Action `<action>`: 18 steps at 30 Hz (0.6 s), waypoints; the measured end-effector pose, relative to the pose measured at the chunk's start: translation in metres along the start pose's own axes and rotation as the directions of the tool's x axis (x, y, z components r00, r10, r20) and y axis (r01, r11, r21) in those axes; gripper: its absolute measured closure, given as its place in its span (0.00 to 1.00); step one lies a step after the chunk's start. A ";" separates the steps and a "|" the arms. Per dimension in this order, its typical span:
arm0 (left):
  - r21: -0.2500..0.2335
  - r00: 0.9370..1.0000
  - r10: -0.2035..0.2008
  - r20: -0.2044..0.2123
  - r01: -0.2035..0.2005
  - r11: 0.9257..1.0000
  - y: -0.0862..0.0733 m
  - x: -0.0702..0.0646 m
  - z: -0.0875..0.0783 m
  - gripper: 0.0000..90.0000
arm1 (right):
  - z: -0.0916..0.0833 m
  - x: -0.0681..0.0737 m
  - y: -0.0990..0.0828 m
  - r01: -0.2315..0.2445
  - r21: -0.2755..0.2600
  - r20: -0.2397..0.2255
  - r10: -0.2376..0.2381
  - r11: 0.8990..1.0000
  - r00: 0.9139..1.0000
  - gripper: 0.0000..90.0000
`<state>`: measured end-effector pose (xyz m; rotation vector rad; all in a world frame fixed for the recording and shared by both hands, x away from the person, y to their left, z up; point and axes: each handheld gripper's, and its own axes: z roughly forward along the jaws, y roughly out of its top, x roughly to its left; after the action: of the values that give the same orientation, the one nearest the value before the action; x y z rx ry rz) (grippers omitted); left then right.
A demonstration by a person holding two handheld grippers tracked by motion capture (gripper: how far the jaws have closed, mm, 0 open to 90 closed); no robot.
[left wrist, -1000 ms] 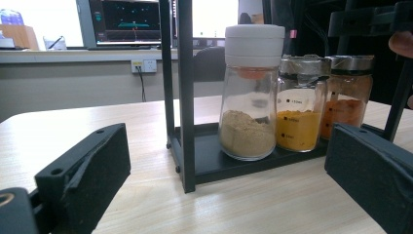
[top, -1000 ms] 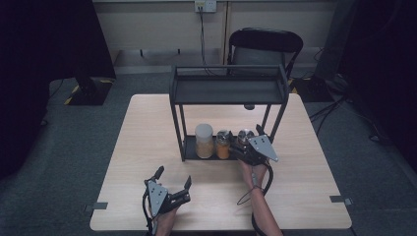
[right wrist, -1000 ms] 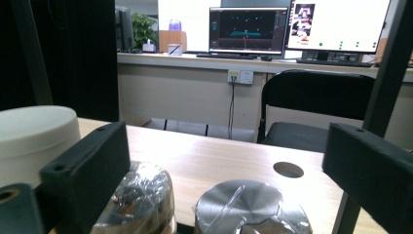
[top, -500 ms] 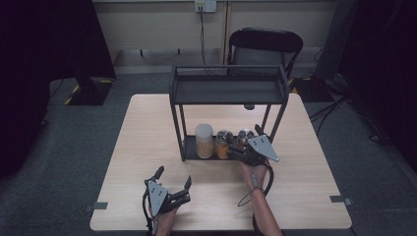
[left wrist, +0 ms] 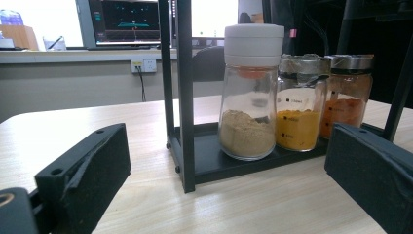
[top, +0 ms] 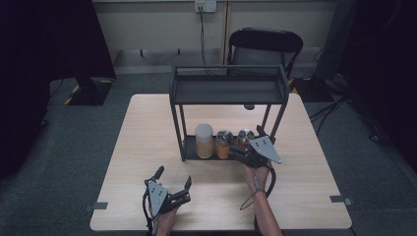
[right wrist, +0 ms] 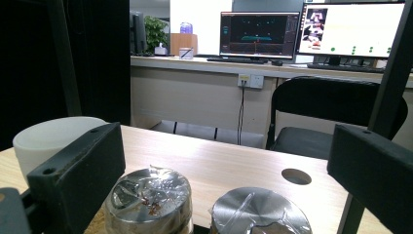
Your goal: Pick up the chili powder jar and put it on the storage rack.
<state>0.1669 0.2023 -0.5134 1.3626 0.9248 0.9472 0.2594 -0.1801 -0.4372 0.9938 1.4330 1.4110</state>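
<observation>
Three spice jars [top: 223, 143] are seen standing in the rack [top: 228, 91], none yet grasped, with the spread right gripper [top: 252, 145] poised above them and the left gripper [top: 173, 180] spread on the surface [top: 147, 142].

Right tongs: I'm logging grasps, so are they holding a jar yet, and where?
Nothing is held. The right tongs are open above the two metal-lidded jars, jaws apart.
</observation>
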 end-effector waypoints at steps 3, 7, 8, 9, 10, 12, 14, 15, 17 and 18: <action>-0.001 1.000 0.000 0.000 0.000 1.000 0.000 0.000 0.000 0.02 | -0.002 0.000 0.000 0.002 0.000 0.001 -0.002 1.000 1.000 0.00; 0.000 1.000 0.000 -0.001 0.000 1.000 0.000 0.000 0.000 0.02 | -0.005 -0.002 0.002 -0.002 0.004 -0.002 0.002 1.000 1.000 0.00; 0.000 1.000 0.000 -0.001 0.000 1.000 0.000 0.000 0.000 0.02 | -0.005 -0.002 0.002 -0.003 0.004 -0.003 0.003 1.000 1.000 0.00; 0.000 1.000 0.000 -0.001 0.000 1.000 0.000 0.000 0.000 0.02 | -0.006 -0.002 0.002 -0.001 -0.002 -0.001 0.001 1.000 1.000 0.00; 0.000 1.000 0.000 -0.001 0.000 1.000 0.000 0.000 0.000 0.02 | -0.007 -0.002 0.002 -0.004 -0.005 -0.002 0.004 1.000 1.000 0.00; 0.000 1.000 0.000 -0.001 0.000 1.000 0.000 0.000 0.000 0.02 | -0.008 -0.001 0.002 -0.003 -0.008 -0.003 0.003 1.000 1.000 0.00; 0.001 1.000 0.000 -0.001 0.000 1.000 0.000 0.000 0.000 0.02 | -0.010 -0.001 0.003 -0.003 -0.010 -0.009 0.003 1.000 1.000 0.00; 0.001 1.000 0.000 -0.001 0.000 1.000 0.000 0.000 0.000 0.02 | -0.011 -0.001 0.003 -0.002 -0.015 -0.009 0.002 1.000 1.000 0.00; 0.001 1.000 0.000 -0.001 0.000 1.000 0.000 0.000 0.000 0.02 | -0.013 -0.001 0.003 -0.003 -0.019 -0.014 0.002 1.000 1.000 0.00; 0.000 1.000 0.000 -0.002 0.000 1.000 0.000 0.000 0.000 0.02 | -0.014 -0.001 0.004 -0.004 -0.019 -0.018 0.004 1.000 1.000 0.00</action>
<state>0.1668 0.2019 -0.5133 1.3623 0.9267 0.9487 0.2467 -0.1850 -0.4335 0.9748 1.4292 1.4374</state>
